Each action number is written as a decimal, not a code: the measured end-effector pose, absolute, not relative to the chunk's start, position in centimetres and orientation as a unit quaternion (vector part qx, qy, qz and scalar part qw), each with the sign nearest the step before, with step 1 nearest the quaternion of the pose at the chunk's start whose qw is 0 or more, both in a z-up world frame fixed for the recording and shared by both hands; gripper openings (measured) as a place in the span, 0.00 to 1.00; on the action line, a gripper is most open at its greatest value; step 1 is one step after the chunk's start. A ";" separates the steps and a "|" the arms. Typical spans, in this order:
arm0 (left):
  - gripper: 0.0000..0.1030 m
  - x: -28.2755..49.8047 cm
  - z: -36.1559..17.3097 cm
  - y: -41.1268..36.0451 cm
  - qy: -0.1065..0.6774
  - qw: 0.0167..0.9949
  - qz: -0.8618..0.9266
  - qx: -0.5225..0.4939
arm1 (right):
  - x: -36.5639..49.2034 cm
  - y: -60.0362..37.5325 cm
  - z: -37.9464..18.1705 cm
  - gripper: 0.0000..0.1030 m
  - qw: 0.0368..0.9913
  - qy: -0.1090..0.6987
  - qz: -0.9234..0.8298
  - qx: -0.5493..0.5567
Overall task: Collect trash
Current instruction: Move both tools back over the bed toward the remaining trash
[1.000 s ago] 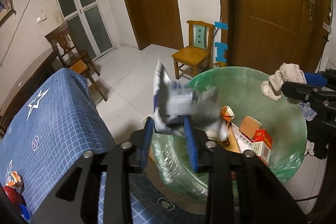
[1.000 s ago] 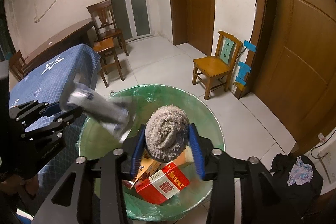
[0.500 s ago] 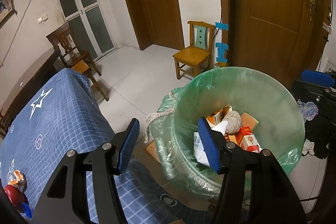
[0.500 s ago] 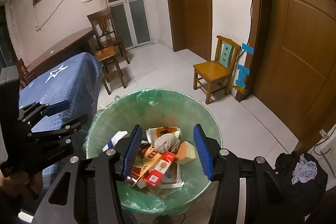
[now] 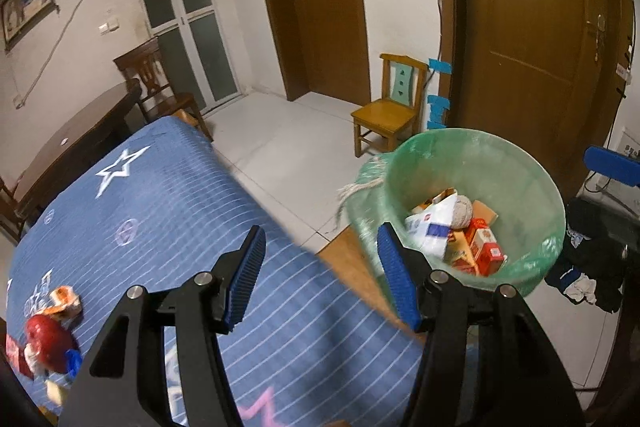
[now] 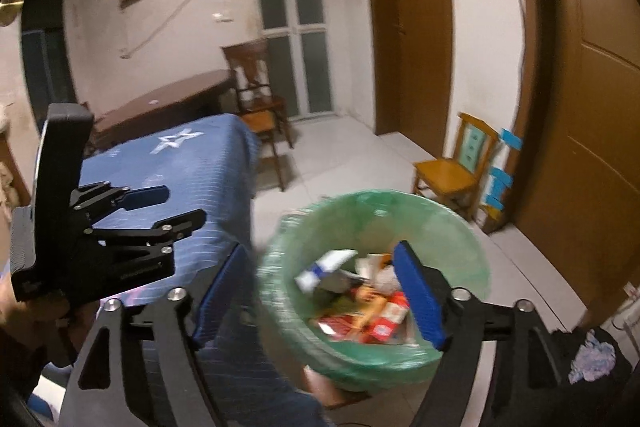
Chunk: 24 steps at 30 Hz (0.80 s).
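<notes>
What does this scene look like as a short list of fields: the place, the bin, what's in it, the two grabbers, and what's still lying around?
place: room with a blue cloth-covered table and a small wooden chair
bin: green-lined trash bin on the floor beside the table
bin contents: red carton, white packet, woolly ball
left gripper: open, empty, over the table edge
right gripper: open, empty, above the bin
left on table: red wrappers at the near corner

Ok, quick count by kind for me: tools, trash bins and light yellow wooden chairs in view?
Tools: 2 (left tool and right tool, both open)
Trash bin: 1
Light yellow chair: 1
Total: 4
</notes>
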<state>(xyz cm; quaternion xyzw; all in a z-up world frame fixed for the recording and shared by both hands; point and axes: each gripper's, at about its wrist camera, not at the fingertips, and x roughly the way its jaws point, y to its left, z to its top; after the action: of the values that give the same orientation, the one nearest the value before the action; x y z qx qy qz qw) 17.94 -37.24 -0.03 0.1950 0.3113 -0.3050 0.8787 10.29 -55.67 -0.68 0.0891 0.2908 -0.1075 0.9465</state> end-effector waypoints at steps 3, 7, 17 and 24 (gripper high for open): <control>0.63 17.7 0.9 -33.7 0.305 0.886 -0.296 0.186 | 10.6 -52.7 -0.3 0.81 0.952 0.282 -0.079 0.085; 0.68 17.7 2.1 -27.5 0.306 0.893 -0.281 0.172 | 11.8 -48.5 0.2 0.84 0.957 0.281 -0.029 0.071; 0.71 19.4 3.1 -5.7 0.337 0.922 -0.145 0.123 | 18.4 -34.3 -1.2 0.84 0.937 0.327 0.122 0.010; 0.71 18.7 0.8 6.3 0.379 0.920 -0.067 0.075 | 24.2 -24.6 -2.0 0.84 0.917 0.348 0.195 -0.021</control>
<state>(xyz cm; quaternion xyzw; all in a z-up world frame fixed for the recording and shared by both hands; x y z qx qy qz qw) 18.71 6.28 0.83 0.0755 0.3789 -0.0668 0.9199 24.22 -24.65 -2.05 -0.0207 0.3480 0.1953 0.9167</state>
